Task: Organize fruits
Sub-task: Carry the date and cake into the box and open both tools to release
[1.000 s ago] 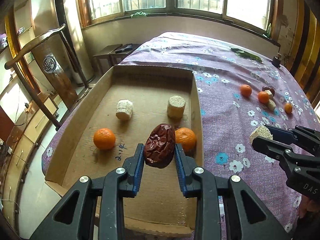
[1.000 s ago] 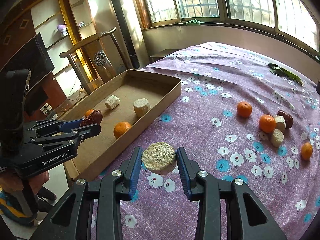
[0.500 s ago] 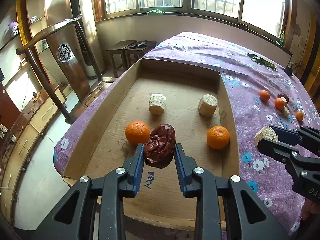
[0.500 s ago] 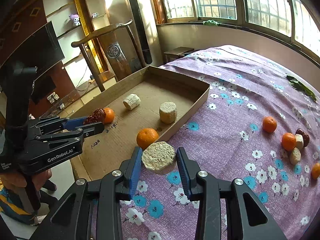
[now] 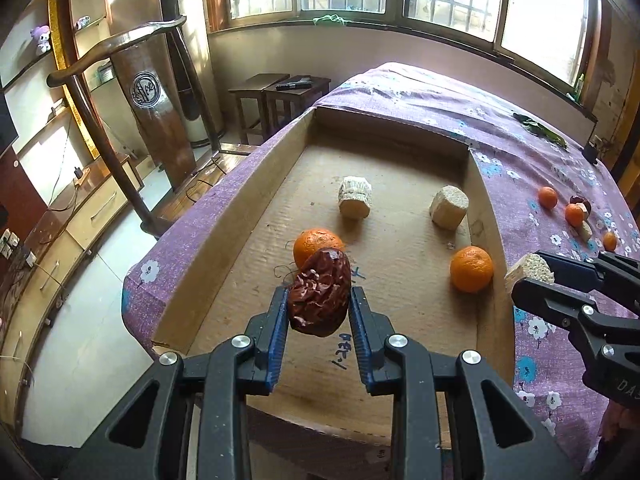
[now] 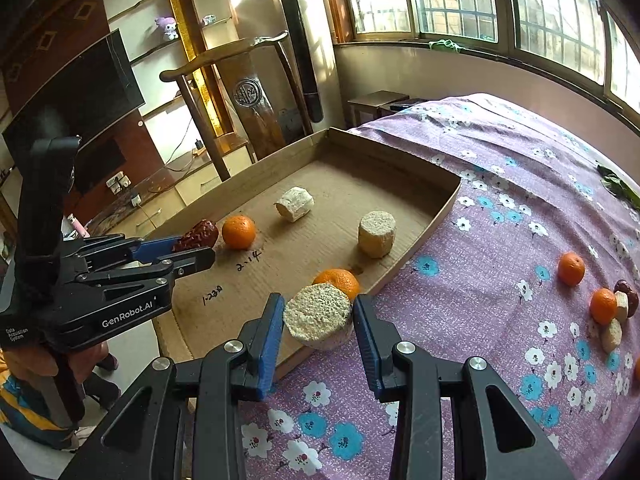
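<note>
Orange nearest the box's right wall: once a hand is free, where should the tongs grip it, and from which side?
Grip the orange across its widest middle, coming down from above. It is round and sits alone on the cardboard box floor, but the right wall stands close, so probably keep the pads parallel to that wall.

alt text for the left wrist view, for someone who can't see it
The left gripper holds a wrinkled dark red date above a shallow cardboard box on a purple flowered cloth. Two oranges and two pale cut chunks lie inside. At right, the right gripper holds another pale chunk.
</note>
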Motion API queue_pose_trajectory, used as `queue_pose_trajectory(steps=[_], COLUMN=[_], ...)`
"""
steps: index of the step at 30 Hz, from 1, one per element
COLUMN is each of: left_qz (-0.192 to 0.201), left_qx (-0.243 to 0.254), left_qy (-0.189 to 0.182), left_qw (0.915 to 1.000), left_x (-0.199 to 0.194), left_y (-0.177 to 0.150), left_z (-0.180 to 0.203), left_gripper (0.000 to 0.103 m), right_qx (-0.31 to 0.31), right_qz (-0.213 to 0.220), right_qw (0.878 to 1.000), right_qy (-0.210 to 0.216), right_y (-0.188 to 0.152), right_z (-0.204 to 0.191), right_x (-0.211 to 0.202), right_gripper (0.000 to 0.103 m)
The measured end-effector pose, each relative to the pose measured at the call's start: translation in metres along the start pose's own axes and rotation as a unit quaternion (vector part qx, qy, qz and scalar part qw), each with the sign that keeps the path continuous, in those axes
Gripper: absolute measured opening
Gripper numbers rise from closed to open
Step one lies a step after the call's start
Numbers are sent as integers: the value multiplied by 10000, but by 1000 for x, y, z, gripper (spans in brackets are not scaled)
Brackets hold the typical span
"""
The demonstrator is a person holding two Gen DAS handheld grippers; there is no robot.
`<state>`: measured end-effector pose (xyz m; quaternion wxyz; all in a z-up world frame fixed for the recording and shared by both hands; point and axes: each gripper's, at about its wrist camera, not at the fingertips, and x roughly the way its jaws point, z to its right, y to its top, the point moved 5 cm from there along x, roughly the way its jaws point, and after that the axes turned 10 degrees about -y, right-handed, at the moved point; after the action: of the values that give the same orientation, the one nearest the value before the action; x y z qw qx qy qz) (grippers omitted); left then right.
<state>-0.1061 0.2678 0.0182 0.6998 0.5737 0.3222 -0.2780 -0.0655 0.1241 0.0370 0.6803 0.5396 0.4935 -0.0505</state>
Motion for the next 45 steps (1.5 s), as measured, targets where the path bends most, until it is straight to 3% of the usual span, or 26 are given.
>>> queue_pose_trajectory(steps=[37,39,41,45], left_qz=[-286,-276,-264,-246], left_qx=[-282,-272,-246,-292], left_qy=[221,269,267,208], left_qw=[9989,9989,9990,9991], left_x=[28,28,28,26], left_y=[-5,-5,-5,-6], left_z=[-25,-26,-26,-25], left_gripper=[29,33,52,59], right_qx=[-619,-631,-608,-542], right_qz=[-551,-567,-581,-460], right_qw=[9961,9959,9959,9969], right_qy=[316,310,326,338], right_y=[8,8,8,8], right_z=[-50,-50,-50,-46], right_x=[65,66,64,52], right_gripper=[40,41,43,58])
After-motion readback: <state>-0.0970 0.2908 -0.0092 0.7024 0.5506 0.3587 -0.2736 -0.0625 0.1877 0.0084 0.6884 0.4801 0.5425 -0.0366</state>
